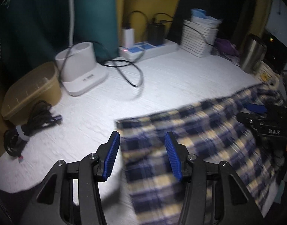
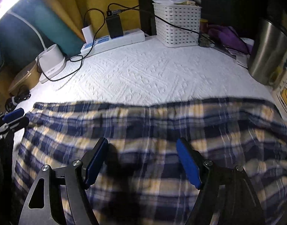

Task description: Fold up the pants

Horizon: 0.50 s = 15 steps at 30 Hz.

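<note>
Hovering over plaid pants (image 2: pixel 143 131) | right hand-held gripper (image 2: pixel 141 161) wide, empty | left hand-held gripper (image 1: pixel 141 155) parted, empty

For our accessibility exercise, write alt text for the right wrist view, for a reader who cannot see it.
Plaid pants lie spread across a white textured tabletop, with the open right claw hovering over them, gripping nothing. At the far edge stand a white slotted basket, a power strip with chargers and a steel cup.
</note>
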Each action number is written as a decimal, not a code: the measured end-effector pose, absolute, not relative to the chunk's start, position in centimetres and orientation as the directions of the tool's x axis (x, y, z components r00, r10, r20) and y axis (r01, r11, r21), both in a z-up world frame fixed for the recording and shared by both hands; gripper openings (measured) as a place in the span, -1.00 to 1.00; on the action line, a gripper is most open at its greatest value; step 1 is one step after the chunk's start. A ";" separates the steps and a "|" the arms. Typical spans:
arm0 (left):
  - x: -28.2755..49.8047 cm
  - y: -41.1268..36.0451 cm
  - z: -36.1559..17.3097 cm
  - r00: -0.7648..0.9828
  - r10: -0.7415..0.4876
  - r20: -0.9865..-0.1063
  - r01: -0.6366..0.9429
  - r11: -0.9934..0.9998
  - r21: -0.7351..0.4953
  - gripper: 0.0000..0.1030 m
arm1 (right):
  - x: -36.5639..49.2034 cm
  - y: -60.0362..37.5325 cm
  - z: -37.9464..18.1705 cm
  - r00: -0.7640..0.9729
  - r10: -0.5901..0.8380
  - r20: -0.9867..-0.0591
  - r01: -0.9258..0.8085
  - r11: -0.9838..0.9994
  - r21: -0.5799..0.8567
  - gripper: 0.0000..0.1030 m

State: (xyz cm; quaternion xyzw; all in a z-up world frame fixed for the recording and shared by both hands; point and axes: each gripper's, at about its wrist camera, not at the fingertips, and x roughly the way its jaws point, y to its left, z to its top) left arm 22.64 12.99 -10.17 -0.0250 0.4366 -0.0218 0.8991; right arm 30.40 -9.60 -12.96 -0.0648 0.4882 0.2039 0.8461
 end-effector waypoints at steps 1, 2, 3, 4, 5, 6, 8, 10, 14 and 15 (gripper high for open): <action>22.4 12.4 -10.2 0.616 -0.072 -0.785 0.029 0.997 -0.068 -0.03 | 29.9 -9.9 -13.0 0.440 0.278 -0.854 -0.406 0.910 0.087 0.49; 22.3 11.8 -10.4 0.612 -0.077 -0.787 0.036 0.997 -0.070 -0.03 | 29.4 -10.2 -13.1 0.438 0.275 -0.856 -0.404 0.911 0.086 0.49; 22.0 11.3 -10.5 0.608 -0.082 -0.790 0.040 0.997 -0.072 -0.03 | 29.0 -10.5 -13.2 0.438 0.273 -0.857 -0.402 0.912 0.085 0.49; 21.7 10.8 -10.6 0.604 -0.089 -0.792 0.046 0.996 -0.077 -0.03 | 28.4 -10.8 -13.2 0.436 0.271 -0.858 -0.402 0.912 0.084 0.49; 21.3 10.3 -10.7 0.602 -0.099 -0.793 0.053 0.995 -0.084 -0.03 | 27.9 -11.1 -13.3 0.436 0.271 -0.858 -0.402 0.912 0.083 0.49; 20.9 9.8 -10.7 0.599 -0.107 -0.794 0.062 0.994 -0.087 -0.03 | 27.5 -11.4 -13.4 0.436 0.270 -0.858 -0.402 0.912 0.083 0.49; 20.1 8.9 -10.6 0.598 -0.116 -0.793 0.072 0.993 -0.090 -0.03 | 26.5 -12.0 -13.4 0.438 0.269 -0.858 -0.400 0.913 0.082 0.49; 19.0 7.8 -10.5 0.595 -0.136 -0.792 0.092 0.991 -0.101 -0.03 | 25.5 -12.7 -13.3 0.443 0.277 -0.853 -0.399 0.913 0.089 0.49; 17.0 5.0 -10.8 0.581 -0.177 -0.794 0.152 0.983 -0.107 -0.03 | 23.9 -14.4 -12.6 0.462 0.287 -0.839 -0.387 0.917 0.100 0.49; 16.3 4.4 -10.9 0.577 -0.188 -0.795 0.167 0.980 -0.110 -0.03 | 23.5 -14.9 -12.5 0.468 0.283 -0.837 -0.382 0.919 0.098 0.49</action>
